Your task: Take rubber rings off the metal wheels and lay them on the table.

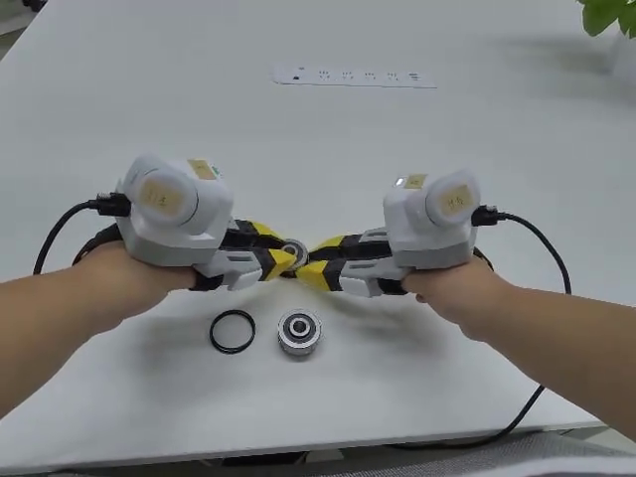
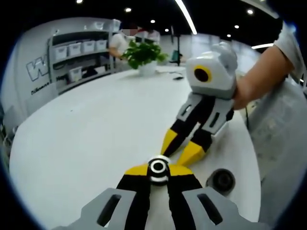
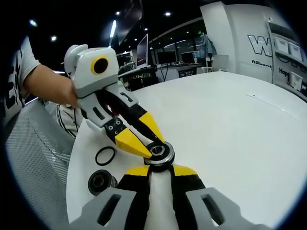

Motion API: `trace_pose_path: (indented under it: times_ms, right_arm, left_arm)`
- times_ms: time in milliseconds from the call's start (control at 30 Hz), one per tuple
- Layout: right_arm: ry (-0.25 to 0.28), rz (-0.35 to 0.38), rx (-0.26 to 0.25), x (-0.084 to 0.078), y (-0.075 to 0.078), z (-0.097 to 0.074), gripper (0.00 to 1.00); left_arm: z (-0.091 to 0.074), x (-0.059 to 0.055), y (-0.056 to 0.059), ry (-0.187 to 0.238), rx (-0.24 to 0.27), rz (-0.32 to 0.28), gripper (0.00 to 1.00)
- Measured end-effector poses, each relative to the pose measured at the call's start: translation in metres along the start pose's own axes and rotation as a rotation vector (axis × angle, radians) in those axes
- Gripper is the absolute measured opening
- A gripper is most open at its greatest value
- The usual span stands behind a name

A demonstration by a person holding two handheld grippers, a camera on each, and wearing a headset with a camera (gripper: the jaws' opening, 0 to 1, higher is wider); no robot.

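Yellow-tipped jaws of your left gripper (image 2: 158,170) are clamped on a metal wheel (image 1: 294,249), held above the tabletop (image 1: 417,129) toward its near edge. Your right gripper (image 3: 161,170) meets it tip to tip, jaws narrow at the wheel's rim; whether they pinch it, I cannot tell. One rubber ring (image 1: 212,332) lies just beside a second wheel (image 1: 299,332) near that edge.

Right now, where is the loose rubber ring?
In the head view the loose rubber ring lies flat on the table, just left of the resting metal wheel, nearer the person than the held wheel.
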State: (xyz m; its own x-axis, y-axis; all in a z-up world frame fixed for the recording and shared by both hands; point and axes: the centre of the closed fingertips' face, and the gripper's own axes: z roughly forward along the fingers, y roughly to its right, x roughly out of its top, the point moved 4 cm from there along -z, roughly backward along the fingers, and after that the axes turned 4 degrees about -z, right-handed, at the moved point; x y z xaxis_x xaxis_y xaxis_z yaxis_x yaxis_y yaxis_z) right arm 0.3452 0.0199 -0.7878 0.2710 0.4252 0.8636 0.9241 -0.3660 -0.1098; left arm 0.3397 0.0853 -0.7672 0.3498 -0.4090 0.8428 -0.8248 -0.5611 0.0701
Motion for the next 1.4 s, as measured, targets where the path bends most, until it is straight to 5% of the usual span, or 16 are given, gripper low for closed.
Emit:
trace_pose_path:
  times_ms: [567, 967, 1167, 1400]
  right_arm:
    - [0.002, 0.041, -0.015, 0.000, -0.002, -0.005, 0.00]
    - [0.043, 0.179, -0.036, 0.001, 0.003, -0.010, 0.00]
    - [0.114, 0.306, -0.051, 0.006, 0.009, -0.012, 0.00]
    - [0.106, 0.300, -0.052, 0.006, 0.009, -0.012, 0.00]
  left_arm:
    - [0.001, 0.000, -0.001, 0.006, 0.016, 0.000, 0.13]
    - [0.001, 0.000, 0.002, 0.008, 0.032, 0.011, 0.13]
    - [0.001, -0.001, 0.002, 0.005, 0.029, 0.002, 0.13]
    - [0.002, -0.001, 0.001, 0.001, 0.044, 0.006, 0.13]
